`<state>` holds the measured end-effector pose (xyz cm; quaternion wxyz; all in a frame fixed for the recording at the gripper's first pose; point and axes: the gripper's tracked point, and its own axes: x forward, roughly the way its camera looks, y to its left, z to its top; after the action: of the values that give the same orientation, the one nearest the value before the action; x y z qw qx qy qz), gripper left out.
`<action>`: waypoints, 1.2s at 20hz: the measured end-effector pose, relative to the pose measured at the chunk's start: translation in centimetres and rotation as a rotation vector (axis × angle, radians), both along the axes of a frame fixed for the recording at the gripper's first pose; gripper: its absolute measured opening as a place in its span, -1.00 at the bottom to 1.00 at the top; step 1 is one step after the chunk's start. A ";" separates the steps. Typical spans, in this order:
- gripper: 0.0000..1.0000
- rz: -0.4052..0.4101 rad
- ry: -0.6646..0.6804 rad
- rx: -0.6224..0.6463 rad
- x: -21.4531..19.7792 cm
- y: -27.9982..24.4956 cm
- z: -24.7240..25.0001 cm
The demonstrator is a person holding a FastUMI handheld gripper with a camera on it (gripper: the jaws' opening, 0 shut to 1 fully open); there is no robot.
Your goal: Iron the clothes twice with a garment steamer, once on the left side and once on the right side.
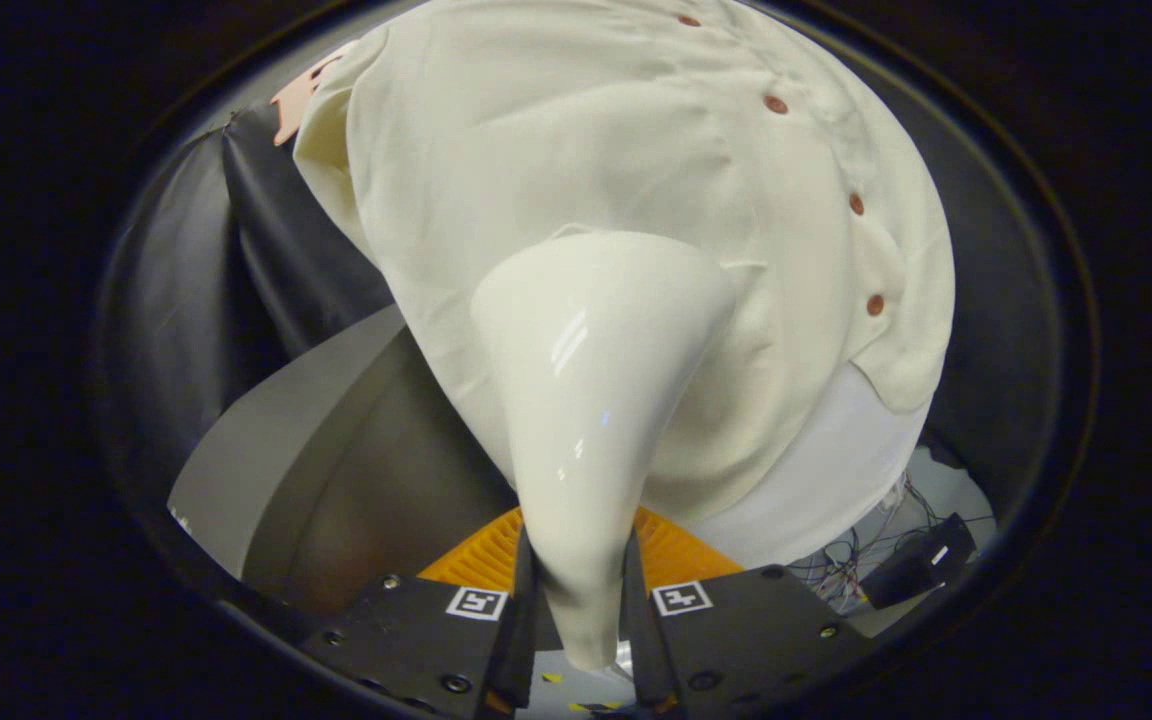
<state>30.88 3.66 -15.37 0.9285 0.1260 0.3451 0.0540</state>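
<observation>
A cream button-up shirt point(576, 150) with brown buttons hangs in front of me, its button row running down the right side. My gripper point(581, 600) is shut on the handle of a glossy white garment steamer point(596, 380). The steamer widens from the fingers up to its head, which presses against the lower middle of the shirt, left of the button row. The face of the steamer head is hidden against the fabric.
A grey curved table edge point(266, 430) lies below left of the shirt. A ribbed orange part point(481, 555) shows just behind the fingers. Loose cables and a black box point(921, 565) lie at the lower right.
</observation>
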 end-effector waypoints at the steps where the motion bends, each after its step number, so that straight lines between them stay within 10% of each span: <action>1: -0.23 0.006 0.022 -0.002 -0.3 -0.2 -0.9; 14: -0.22 0.022 0.142 -0.004 -0.1 -5.1 1.1; 24: -0.22 -0.035 0.005 -0.041 6.8 -7.3 30.5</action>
<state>37.69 -3.69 15.11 0.9307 0.1131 0.3464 0.0305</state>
